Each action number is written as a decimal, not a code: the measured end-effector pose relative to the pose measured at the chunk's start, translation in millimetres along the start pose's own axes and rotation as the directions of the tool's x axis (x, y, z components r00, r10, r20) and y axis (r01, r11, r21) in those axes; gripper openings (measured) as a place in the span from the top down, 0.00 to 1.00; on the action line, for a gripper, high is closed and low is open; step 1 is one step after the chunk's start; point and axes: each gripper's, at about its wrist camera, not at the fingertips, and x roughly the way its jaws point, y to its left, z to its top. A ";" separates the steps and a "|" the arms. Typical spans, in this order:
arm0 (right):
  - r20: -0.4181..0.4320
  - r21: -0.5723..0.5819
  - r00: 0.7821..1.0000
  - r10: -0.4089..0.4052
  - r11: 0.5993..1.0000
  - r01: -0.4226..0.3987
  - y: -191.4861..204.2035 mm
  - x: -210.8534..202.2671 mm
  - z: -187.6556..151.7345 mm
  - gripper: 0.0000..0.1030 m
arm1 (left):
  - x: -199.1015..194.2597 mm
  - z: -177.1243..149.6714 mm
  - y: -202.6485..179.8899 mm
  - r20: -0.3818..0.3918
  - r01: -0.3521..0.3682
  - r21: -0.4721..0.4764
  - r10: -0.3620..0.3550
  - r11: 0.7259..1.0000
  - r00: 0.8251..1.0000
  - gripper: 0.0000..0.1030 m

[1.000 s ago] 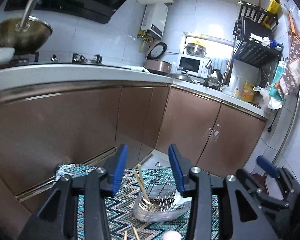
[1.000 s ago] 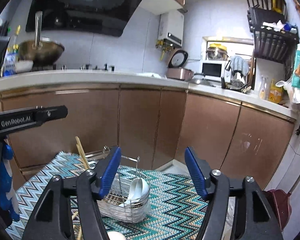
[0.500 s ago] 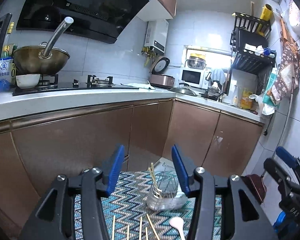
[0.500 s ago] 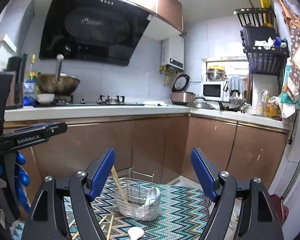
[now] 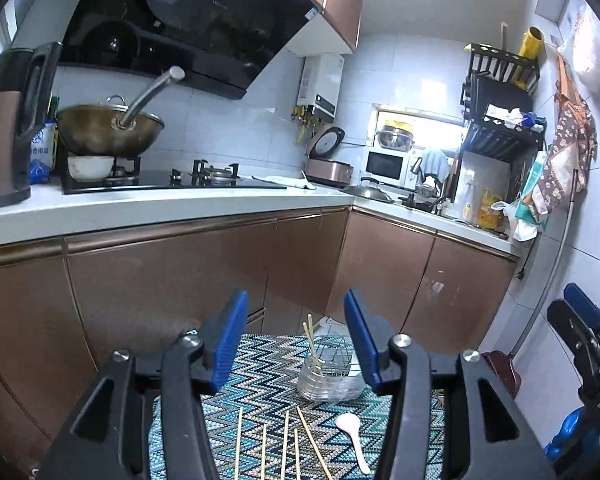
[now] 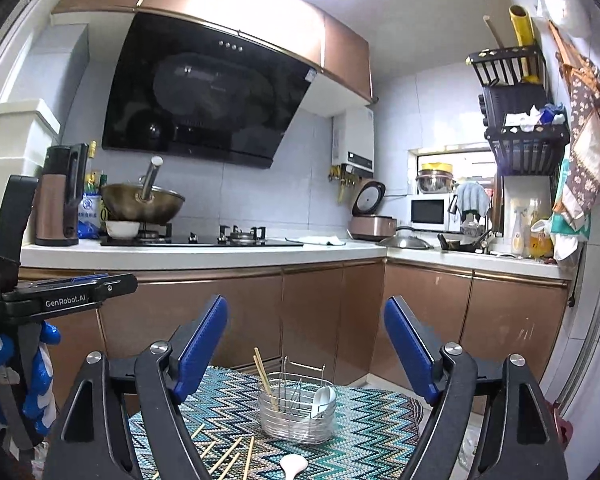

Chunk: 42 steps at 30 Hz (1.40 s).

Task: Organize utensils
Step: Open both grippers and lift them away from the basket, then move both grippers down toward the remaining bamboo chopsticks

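Note:
A wire utensil basket [image 6: 297, 412] stands on a zigzag-patterned mat [image 6: 372, 432]; it holds chopsticks and a white spoon. It also shows in the left wrist view [image 5: 330, 372]. Several loose chopsticks [image 5: 286, 444] and a white spoon [image 5: 350, 426] lie on the mat in front of it; the spoon also shows in the right wrist view [image 6: 292, 464]. My left gripper [image 5: 294, 340] is open and empty, held above the mat. My right gripper [image 6: 306, 344] is open wide and empty, above the basket.
Brown kitchen cabinets [image 6: 324, 312] under a white counter [image 6: 204, 254] stand behind the mat. A wok [image 6: 142, 200], a kettle [image 6: 58, 196], a rice cooker [image 6: 372, 220] and a microwave [image 6: 428, 210] are on the counter. A red bin [image 5: 500, 372] stands at the right.
Both grippers have risen and drawn back from the mat. The basket now looks smaller and farther, and the loose chopsticks and spoon have come into view. Both stay open.

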 end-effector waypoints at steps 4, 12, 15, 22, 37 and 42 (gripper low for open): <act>0.012 0.005 1.000 0.005 1.000 -0.005 1.7 -11.1 0.9 0.22 | -15.7 -1.6 0.8 0.016 0.005 0.006 -0.005 1.000 1.000 0.44; -0.009 0.019 1.000 0.021 1.000 -0.020 2.0 -12.4 -8.3 0.21 | -19.1 -13.2 7.4 0.006 0.015 0.002 -0.015 1.000 1.000 0.44; -0.034 0.031 0.999 0.025 0.999 -0.024 -1.4 -7.0 -17.5 0.21 | -10.7 -20.5 10.8 -0.026 0.027 -0.016 -0.027 1.000 0.999 0.44; -0.150 0.048 0.987 0.060 0.997 -0.053 -4.0 21.4 -50.1 0.21 | 31.9 -50.3 24.1 -0.175 -0.004 -0.027 -0.001 1.000 0.985 0.44; -0.545 0.145 0.801 0.247 0.969 -0.200 22.3 127.4 -151.3 0.58 | 149.9 -142.3 49.5 -0.536 0.000 0.009 0.004 1.000 0.844 0.44; -0.644 0.218 0.685 0.339 0.941 -0.261 37.3 159.3 -191.1 0.73 | 185.3 -171.2 58.8 -0.623 0.008 -0.008 -0.011 1.000 0.782 0.45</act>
